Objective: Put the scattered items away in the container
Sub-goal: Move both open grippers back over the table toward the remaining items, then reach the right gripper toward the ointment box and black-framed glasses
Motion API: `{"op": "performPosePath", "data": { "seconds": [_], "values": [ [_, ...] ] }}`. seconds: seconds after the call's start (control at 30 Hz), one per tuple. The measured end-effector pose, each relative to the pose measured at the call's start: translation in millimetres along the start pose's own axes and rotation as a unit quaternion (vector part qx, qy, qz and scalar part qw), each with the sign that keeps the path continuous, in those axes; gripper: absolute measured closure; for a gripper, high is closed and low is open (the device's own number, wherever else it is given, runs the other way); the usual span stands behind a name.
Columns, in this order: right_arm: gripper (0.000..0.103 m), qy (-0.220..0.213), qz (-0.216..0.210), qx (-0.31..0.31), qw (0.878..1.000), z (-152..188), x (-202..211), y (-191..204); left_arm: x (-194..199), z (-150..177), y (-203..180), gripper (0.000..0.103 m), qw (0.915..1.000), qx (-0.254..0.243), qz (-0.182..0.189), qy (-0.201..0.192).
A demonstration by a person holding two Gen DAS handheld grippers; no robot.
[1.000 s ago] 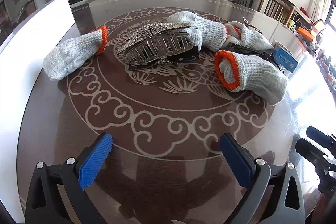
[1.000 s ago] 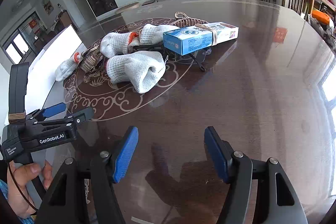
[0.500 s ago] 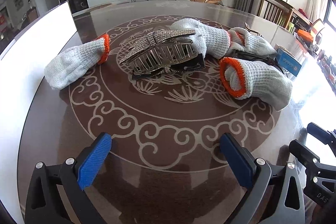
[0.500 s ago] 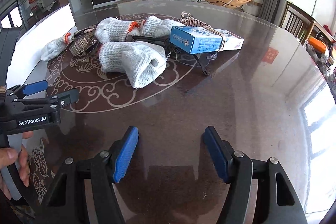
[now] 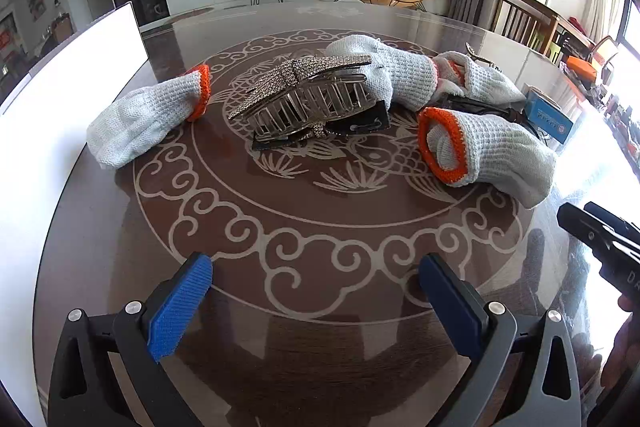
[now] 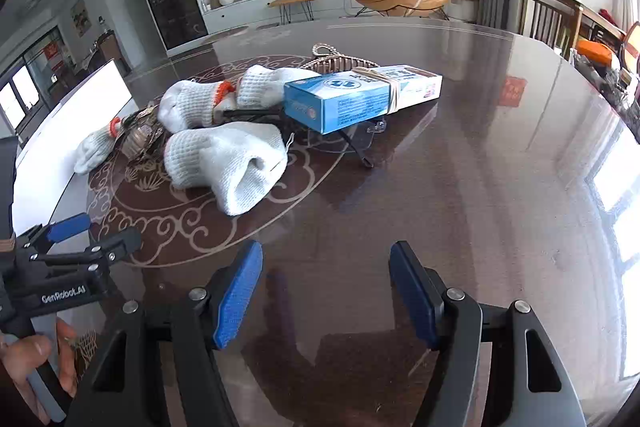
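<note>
Several white knit gloves with orange cuffs lie on the dark round table: one at the left point(image 5: 140, 119), one at the right point(image 5: 488, 151), more behind point(image 5: 396, 71). A rhinestone hair claw point(image 5: 308, 95) sits between them. A blue box point(image 6: 340, 99) lies across black-framed glasses point(image 6: 356, 143). The white container point(image 5: 52, 99) stands along the table's left edge. My left gripper point(image 5: 316, 303) is open and empty, short of the claw. My right gripper point(image 6: 326, 291) is open and empty, near the closest glove point(image 6: 228, 159).
The left gripper also shows at the lower left of the right wrist view point(image 6: 72, 259), held by a hand. A wicker item point(image 6: 340, 59) lies behind the blue box. Chairs stand past the table's right edge point(image 6: 552, 15).
Both grippers have shifted slightly toward the pile. The right view has swung so the gloves and box sit closer. Nothing on the table has moved.
</note>
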State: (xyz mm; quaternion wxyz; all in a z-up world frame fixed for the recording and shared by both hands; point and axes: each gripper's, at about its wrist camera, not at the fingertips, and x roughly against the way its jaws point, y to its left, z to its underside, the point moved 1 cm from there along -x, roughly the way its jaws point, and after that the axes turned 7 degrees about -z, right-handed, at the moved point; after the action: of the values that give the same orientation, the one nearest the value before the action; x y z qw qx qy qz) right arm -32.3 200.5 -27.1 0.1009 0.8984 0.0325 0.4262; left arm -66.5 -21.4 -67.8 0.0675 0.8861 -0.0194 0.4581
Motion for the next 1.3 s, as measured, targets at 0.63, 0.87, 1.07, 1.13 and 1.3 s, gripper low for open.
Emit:
{"op": "performPosePath", "data": {
  "seconds": [0.63, 0.87, 1.07, 1.13, 1.3],
  "values": [
    [0.036, 0.035, -0.161, 0.046, 0.985, -17, 10, -2, 5, 4, 21, 0.000, 0.9964, 0.053, 0.063, -0.022],
    [0.036, 0.076, -0.247, -0.063, 0.964, -98, -26, -38, 2, 3, 21, 0.000, 0.9972, 0.047, 0.055, -0.020],
    [0.036, -0.005, -0.198, -0.063, 0.978, -132, -31, -51, 1, 3, 23, 0.000, 0.9970, 0.049, 0.057, -0.021],
    [0.036, 0.033, -0.140, -0.049, 0.988, -126, -40, -57, 2, 3, 24, 0.000, 0.9966, 0.052, 0.060, -0.022],
    [0.036, 0.030, -0.228, -0.162, 0.960, -102, -56, -93, 1, 4, 29, 0.000, 0.9952, 0.064, 0.069, -0.025]
  ]
}}
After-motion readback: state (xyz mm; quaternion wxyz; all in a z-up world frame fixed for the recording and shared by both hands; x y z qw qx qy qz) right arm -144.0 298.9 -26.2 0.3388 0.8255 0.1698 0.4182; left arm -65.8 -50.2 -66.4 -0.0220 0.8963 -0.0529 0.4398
